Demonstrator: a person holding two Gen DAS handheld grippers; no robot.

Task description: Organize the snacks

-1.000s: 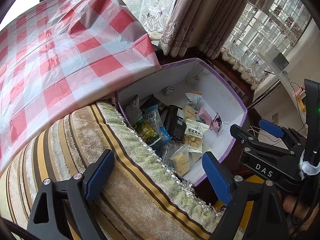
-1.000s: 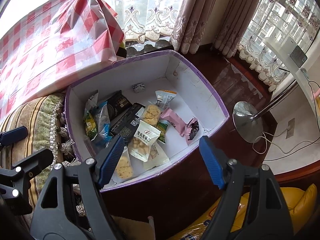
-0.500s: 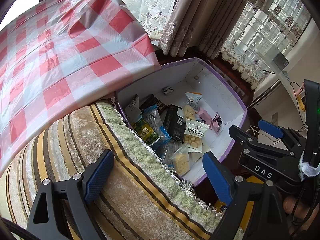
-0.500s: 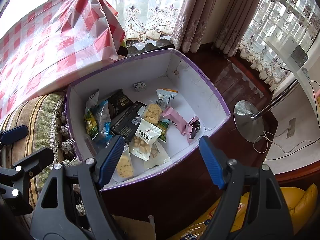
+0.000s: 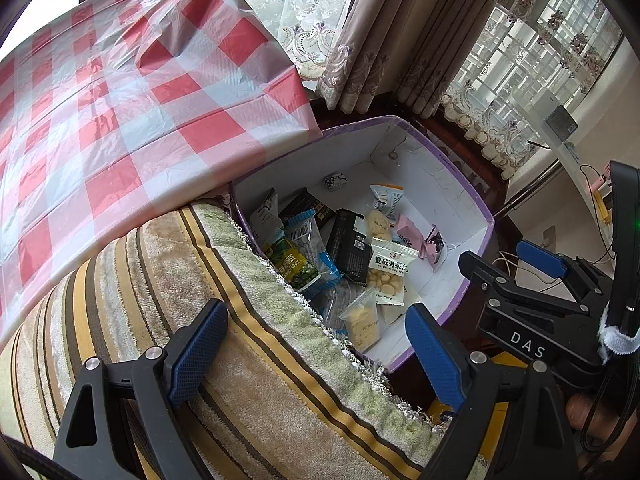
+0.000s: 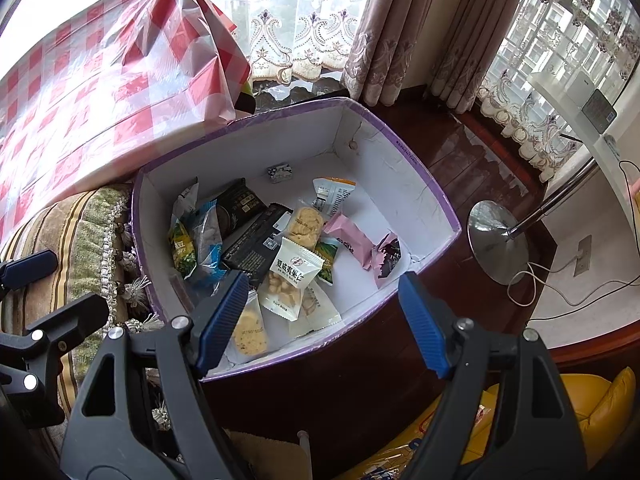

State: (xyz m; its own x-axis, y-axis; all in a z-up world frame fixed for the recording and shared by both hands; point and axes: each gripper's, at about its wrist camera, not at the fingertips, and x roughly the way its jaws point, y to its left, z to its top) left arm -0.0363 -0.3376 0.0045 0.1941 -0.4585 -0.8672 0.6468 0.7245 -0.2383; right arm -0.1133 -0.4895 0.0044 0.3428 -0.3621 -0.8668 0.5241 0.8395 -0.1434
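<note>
A white box with a purple rim [image 6: 416,196] [image 5: 460,184] sits on a dark wooden surface and holds several snack packets. Among them are a white nut packet [image 6: 294,276] [image 5: 390,266], a black packet [image 6: 256,246] [image 5: 350,246], pink packets [image 6: 348,240], a green and blue bag [image 6: 200,244] [image 5: 298,256] and a small wrapped sweet [image 6: 281,172]. My right gripper [image 6: 322,318] hovers open above the box's near rim, nothing between its fingers. My left gripper [image 5: 316,346] hangs open over a striped cushion [image 5: 192,280], left of the box. The right gripper [image 5: 532,276] shows at the right of the left wrist view.
A red and white checked cloth [image 5: 120,100] covers a table behind the cushion. Curtains [image 6: 384,28] hang behind the box. A chrome lamp base [image 6: 498,240] and a white cable [image 6: 560,292] lie on the floor at right. A yellow bag [image 6: 596,412] sits below the right gripper.
</note>
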